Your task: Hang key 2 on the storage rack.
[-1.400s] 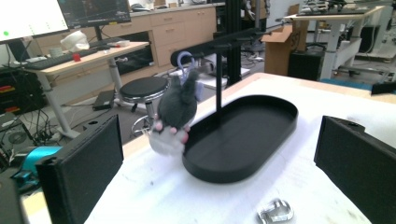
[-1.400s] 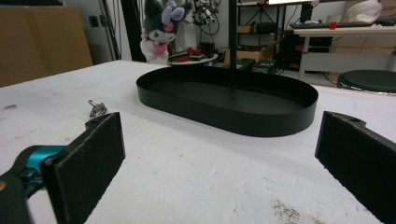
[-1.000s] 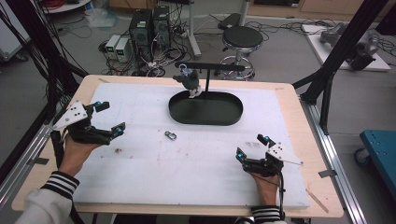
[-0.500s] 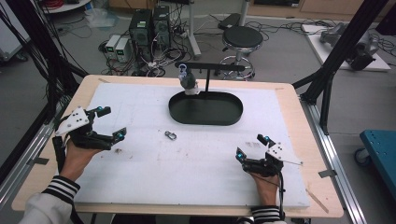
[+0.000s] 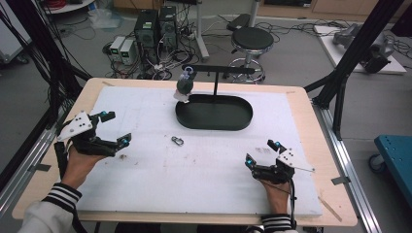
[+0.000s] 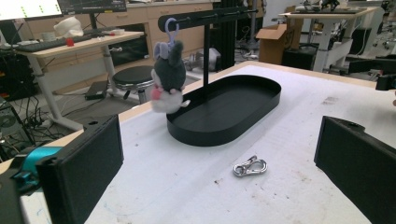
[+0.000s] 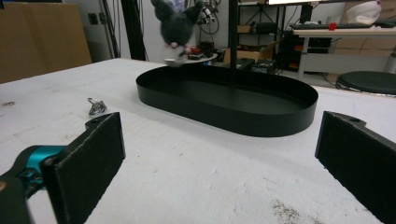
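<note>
A small grey plush keychain (image 5: 184, 87) (image 6: 168, 77) (image 7: 177, 29) hangs by a lilac loop from the left end of a black stand's crossbar (image 5: 218, 70). The stand rises from a black oval tray (image 5: 214, 112) (image 6: 224, 109) (image 7: 229, 100). A silver carabiner (image 5: 177, 141) (image 6: 250, 166) (image 7: 96, 107) lies on the white mat in front of the tray. My left gripper (image 5: 113, 129) hovers open at the mat's left, left of the carabiner. My right gripper (image 5: 263, 153) rests open near the mat's front right. Nothing sits between either pair of jaws.
The white mat (image 5: 204, 160) covers a wooden table (image 5: 311, 126). Black frame posts (image 5: 350, 53) stand at the table's right and left sides. A stool (image 5: 251, 41) and computer boxes (image 5: 155, 26) sit on the floor behind the table.
My left gripper has drifted back toward the front left, a little farther from the carabiner. The plush has swung slightly on the bar. The right gripper has stayed still.
</note>
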`<state>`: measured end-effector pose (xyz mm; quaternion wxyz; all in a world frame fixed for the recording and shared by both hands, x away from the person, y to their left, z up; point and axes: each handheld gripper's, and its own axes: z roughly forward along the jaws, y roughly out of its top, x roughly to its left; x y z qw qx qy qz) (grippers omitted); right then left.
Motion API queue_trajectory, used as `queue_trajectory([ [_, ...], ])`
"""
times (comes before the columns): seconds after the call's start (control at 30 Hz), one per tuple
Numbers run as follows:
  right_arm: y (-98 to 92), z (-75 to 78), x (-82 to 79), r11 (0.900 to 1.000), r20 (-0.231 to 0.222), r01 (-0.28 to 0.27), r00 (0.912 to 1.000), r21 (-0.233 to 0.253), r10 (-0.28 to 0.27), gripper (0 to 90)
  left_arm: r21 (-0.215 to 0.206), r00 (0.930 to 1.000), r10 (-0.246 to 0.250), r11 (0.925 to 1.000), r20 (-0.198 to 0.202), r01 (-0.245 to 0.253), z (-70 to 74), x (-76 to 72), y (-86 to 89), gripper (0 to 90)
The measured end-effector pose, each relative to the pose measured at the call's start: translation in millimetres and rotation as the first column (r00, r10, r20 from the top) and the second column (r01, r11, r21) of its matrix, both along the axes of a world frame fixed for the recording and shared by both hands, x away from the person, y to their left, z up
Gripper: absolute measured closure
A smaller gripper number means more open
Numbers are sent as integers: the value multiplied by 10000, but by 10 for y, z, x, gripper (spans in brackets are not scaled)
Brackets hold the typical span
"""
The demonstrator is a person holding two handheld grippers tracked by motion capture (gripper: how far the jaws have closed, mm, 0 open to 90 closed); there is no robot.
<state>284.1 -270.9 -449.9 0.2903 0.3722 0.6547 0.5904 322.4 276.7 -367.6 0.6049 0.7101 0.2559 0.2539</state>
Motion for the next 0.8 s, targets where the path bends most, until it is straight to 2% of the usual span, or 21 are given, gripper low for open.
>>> queue_trajectory([
  [0.17, -1, 0, 1, 10000, 6, 5, 10000, -9, -5, 7, 189, 10000, -51, 9998, -54, 52, 10, 22, -10, 17],
  [0.27, -3, -1, 3, 10000, 14, 13, 10000, -1, -13, 8, 479, 10000, -48, 9988, -57, 50, 32, 38, -35, 17],
  [0.43, -1, -1, 1, 10000, 11, -14, 10000, -1, 14, 8, 1078, 9991, -427, 9932, -81, 434, 111, 98, -127, 17],
  [0.53, -2, -1, 2, 10000, 13, -7, 10000, -6, 7, 8, 1388, 9981, -609, 9884, -130, 621, 160, 147, -194, 17],
  [0.63, -3, -1, 3, 10000, 18, 13, 10000, -5, -13, 8, 1800, 9960, -845, 9797, -301, 886, 195, 193, -271, 17],
  [0.7, -5, -1, 6, 10000, 56, 4, 10000, 7, -4, 8, 1847, 9942, -1025, 9770, -319, 1067, 208, 215, -325, 18],
  [0.8, -5, -1, 6, 10000, 49, -1, 10000, 24, 1, 8, 2117, 9905, -1279, 9679, -501, 1357, 212, 259, -407, 18],
])
